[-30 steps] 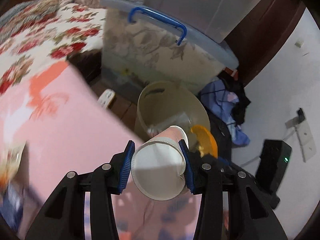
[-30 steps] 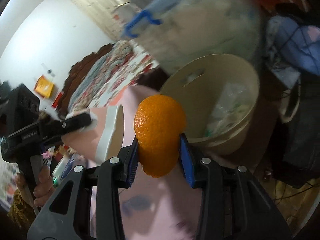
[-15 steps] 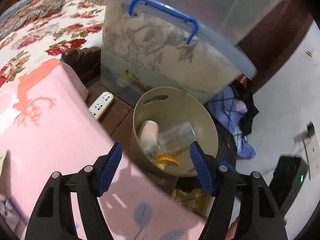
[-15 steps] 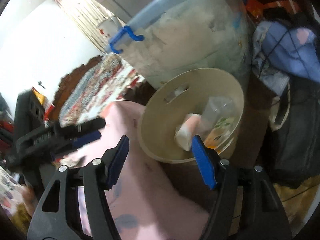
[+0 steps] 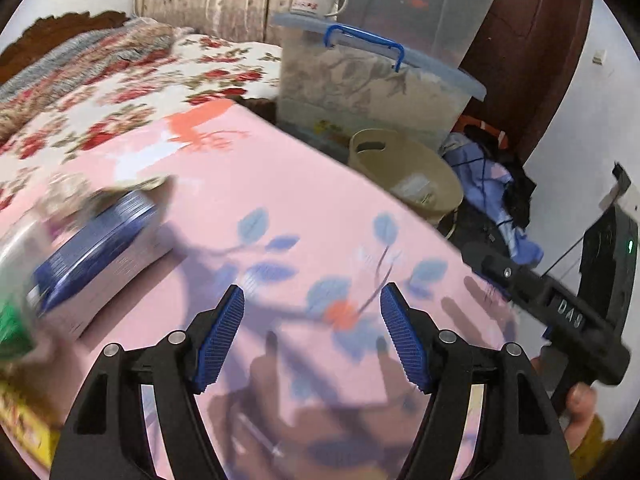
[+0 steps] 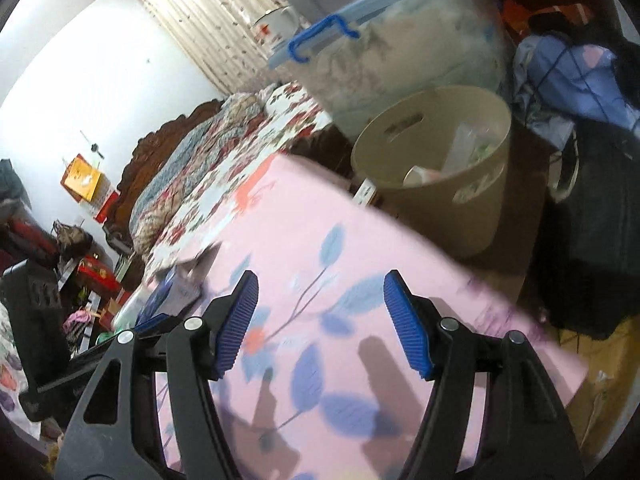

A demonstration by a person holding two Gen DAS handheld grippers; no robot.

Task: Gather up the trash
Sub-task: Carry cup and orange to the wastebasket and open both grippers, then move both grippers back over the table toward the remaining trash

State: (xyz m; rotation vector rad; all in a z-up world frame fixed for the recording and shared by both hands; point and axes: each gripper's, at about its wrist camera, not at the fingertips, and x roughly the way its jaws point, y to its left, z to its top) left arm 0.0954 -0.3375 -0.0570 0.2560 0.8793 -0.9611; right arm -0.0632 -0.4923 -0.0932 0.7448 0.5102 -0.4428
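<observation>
Both your left gripper [image 5: 312,336] and right gripper [image 6: 320,320] hang open and empty over the pink tablecloth [image 5: 300,216]. A cup [image 6: 418,176] already lies in the tan bin [image 6: 436,168] at far right; blurred clutter [image 5: 92,248] remains near left.

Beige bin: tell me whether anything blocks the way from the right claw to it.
Nothing visible does. The right claw is open and empty above the pink tablecloth. The beige bin stands on the floor just past the table's far edge, its mouth open, trash already inside.
</observation>
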